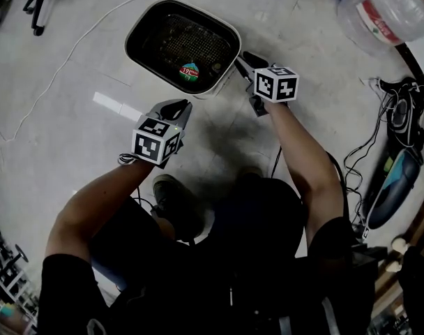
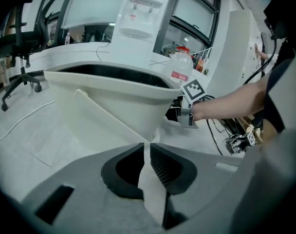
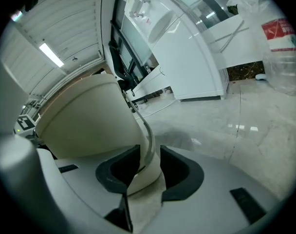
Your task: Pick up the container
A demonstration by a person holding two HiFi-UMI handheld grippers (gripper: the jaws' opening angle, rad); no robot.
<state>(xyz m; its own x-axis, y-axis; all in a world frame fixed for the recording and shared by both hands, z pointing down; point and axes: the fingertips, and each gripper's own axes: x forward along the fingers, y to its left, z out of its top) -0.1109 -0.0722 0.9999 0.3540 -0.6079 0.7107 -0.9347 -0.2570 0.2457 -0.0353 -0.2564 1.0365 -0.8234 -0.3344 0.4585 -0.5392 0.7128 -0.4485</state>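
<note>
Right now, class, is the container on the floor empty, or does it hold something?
Not empty. In the head view a small round red-and-green item lies on the dark bottom of the container. What the item is cannot be told.

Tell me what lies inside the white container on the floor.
Inside the container, a dark mesh-like bottom and a round red-and-green item show. What lies under that item is covered.

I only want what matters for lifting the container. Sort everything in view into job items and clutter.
Job: container; right gripper at its rim; left gripper.
Lying about: water bottle; office chair; water dispenser; red-and-green item inside the container.
</note>
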